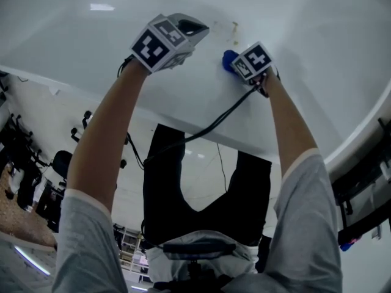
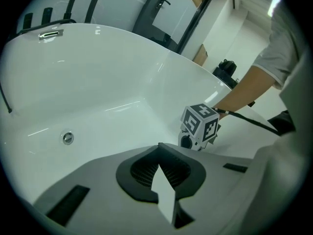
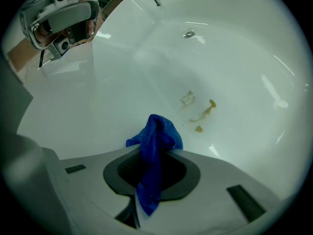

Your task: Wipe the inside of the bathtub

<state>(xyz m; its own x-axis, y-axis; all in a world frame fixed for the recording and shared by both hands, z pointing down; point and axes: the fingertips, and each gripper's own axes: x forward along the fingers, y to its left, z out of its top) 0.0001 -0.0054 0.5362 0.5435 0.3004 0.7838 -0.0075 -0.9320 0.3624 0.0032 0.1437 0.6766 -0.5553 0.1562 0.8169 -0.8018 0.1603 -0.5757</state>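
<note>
Right gripper view: right gripper [image 3: 142, 204] pinches blue cloth [image 3: 155, 141] by one end; it could slip mid-wipe, leaving yellow stains [image 3: 205, 114] on bathtub [image 3: 254, 53]. Left gripper [image 2: 164, 192] closed, empty.

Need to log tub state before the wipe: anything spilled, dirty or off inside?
Yes. Yellowish-brown smears with a small blob lie on the floor of the white bathtub, ahead of the blue cloth clamped in the right gripper. They stand out on the otherwise clean surface. The cloth is apart from them. Nothing else looks odd.
</note>
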